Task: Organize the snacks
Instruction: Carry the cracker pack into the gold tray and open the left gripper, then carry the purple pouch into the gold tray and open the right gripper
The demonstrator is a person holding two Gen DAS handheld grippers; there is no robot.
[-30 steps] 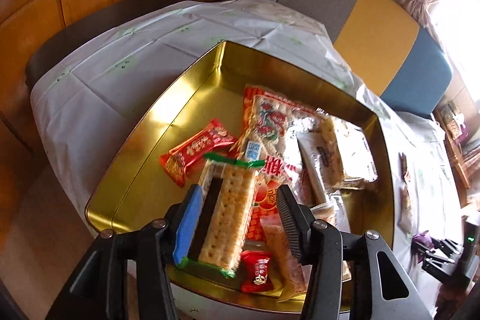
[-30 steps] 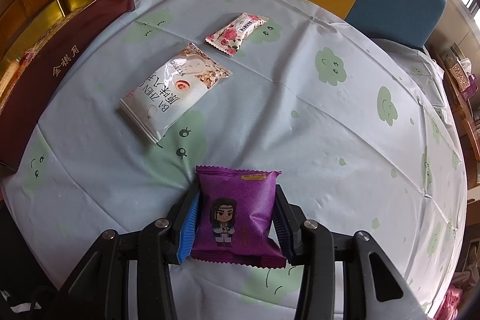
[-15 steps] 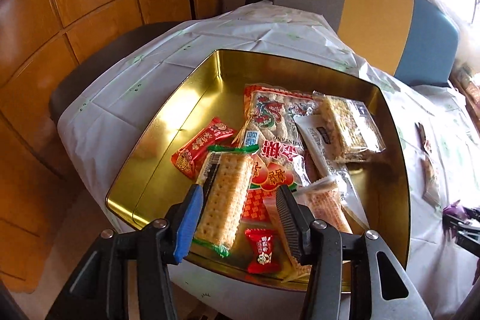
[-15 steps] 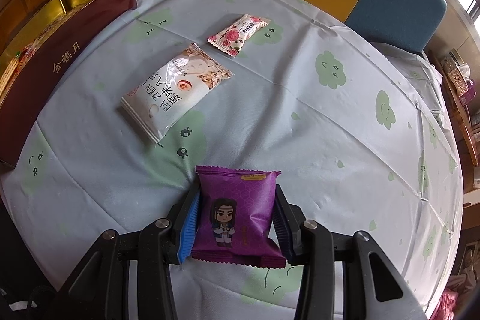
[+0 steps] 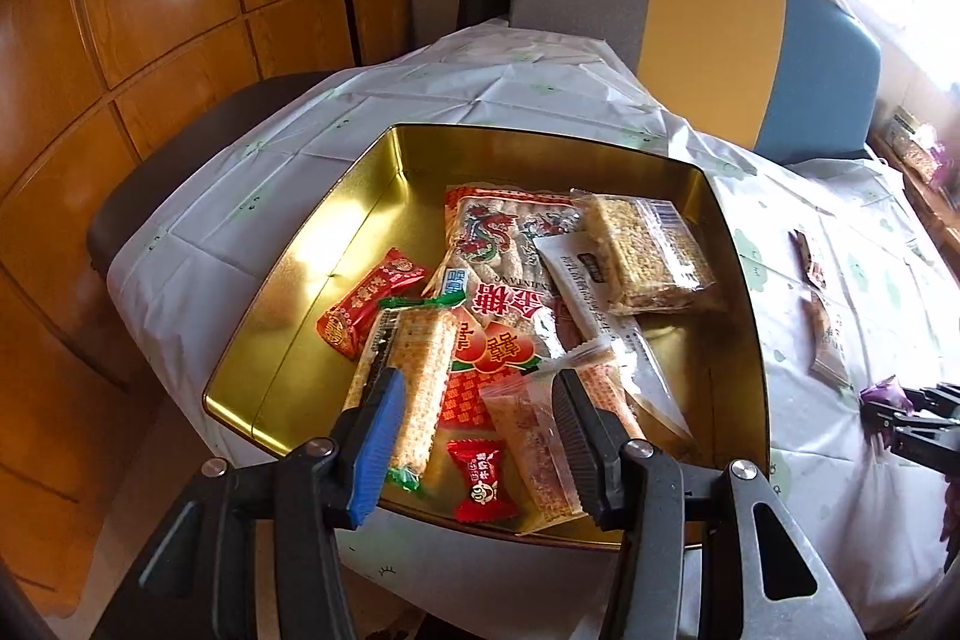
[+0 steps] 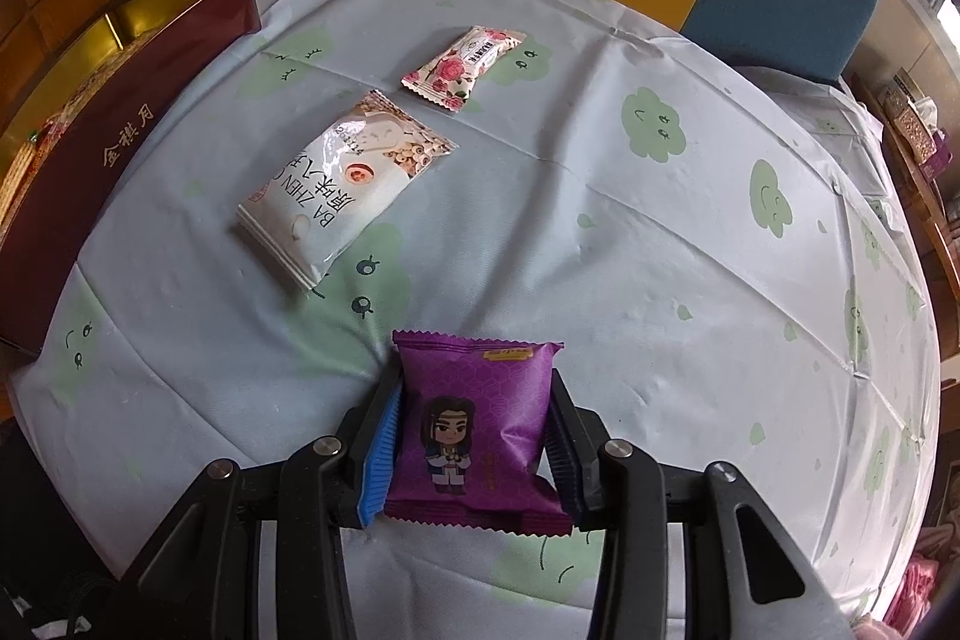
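A: Where does the left claw [image 5: 474,430] stand?

B: It hangs over the near edge of the gold tin [image 5: 735,244] with its jaws apart and nothing gripped between them. The cracker pack with the green ends [image 5: 414,382] lies in the tin just past the blue pad, loose, among the other snacks.

A: What else is in the tin?

B: A red wrapped sweet [image 5: 480,472] at the near wall, an orange-red candy bar [image 5: 369,301] to the left, a large red and white bag with a dragon print [image 5: 510,268] in the middle, and a clear pack of puffed-grain bars [image 5: 645,250] on the right. A clear sachet [image 5: 534,442] lies beside the dark pad.

A: And the right claw [image 6: 471,439]?

B: Clenched on the purple packet with the cartoon figure [image 6: 474,430], both pads against its sides. Its lower edge seems to rest on the bench [image 6: 600,220], though I can't be sure from this angle.

A: Anything left on the cloth?

B: A white bag marked BA ZHEN [image 6: 342,187] and, just beyond it, a small rose-print packet [image 6: 462,64], apart from each other. The tin's dark red side [image 6: 114,142] runs along the left edge of the right wrist view.
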